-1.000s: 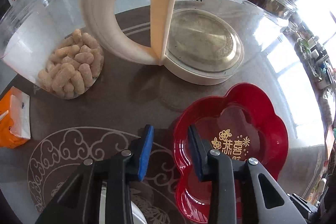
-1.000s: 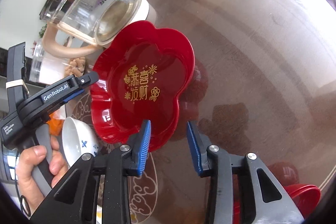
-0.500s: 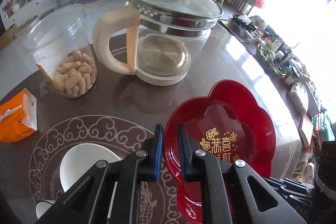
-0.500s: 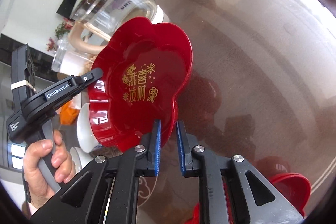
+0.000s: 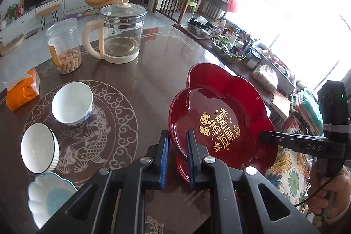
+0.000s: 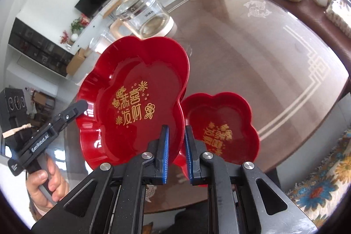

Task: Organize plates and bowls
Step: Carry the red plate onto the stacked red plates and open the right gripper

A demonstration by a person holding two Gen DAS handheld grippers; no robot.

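The large red flower plate (image 6: 131, 100) hangs tilted above the counter (image 6: 252, 54), its rim clamped on opposite sides by the left hand-held gripper (image 5: 177, 159) and the right hand-held gripper (image 6: 175, 155). To stack it well, both should level it and lower it squarely over the smaller red plate (image 6: 219, 124) lying on the counter just beyond the right one. The white bowls (image 5: 72, 102) sit well apart to the left.

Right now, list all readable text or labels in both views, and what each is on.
"恭喜发财", gold: red plate held by both grippers.
Same gold characters, seen upside down: second red plate on the table.
"GenRobot.AI": left gripper.
"DAS": right gripper.
Kettle print: too small to read.
Orange tissue pack: unreadable.
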